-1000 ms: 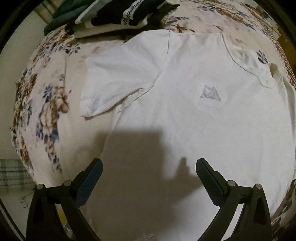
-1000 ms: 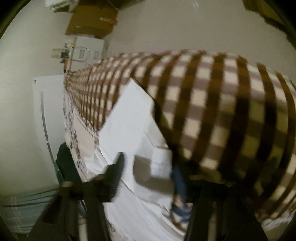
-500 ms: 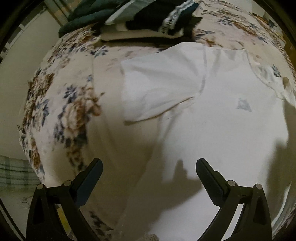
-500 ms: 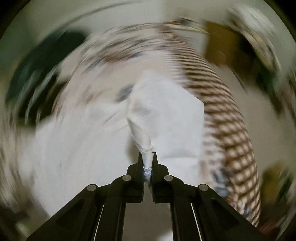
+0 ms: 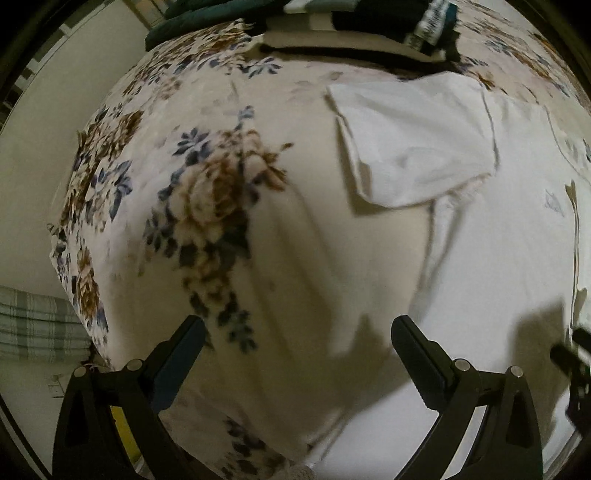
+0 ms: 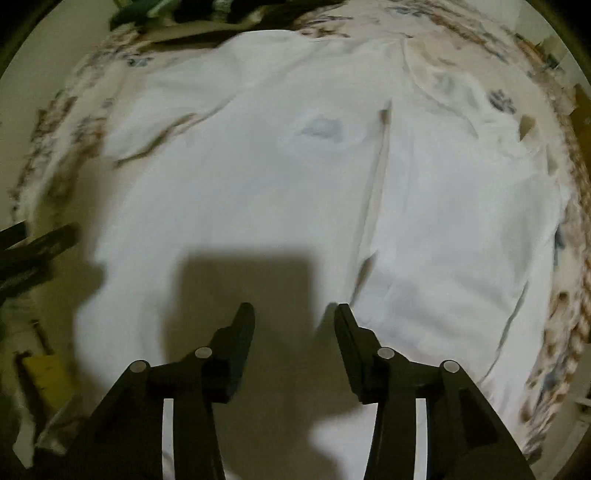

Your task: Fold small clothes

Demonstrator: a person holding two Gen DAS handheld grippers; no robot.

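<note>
Behind white shirt (image 5: 498,240), dark clothes pile (image 5: 369,22)

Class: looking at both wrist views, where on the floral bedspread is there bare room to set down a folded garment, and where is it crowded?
Bare floral bedspread lies between the white T-shirt sleeve and the bed's left edge, above the open left gripper. Crowded: the clothes pile at the far edge, and under the opening, empty right gripper.

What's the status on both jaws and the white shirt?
Left gripper open, empty, over the floral bedspread. Right gripper jaws opening, nothing between them. White T-shirt flat, one side folded in. Clothes pile clear of it.
</note>
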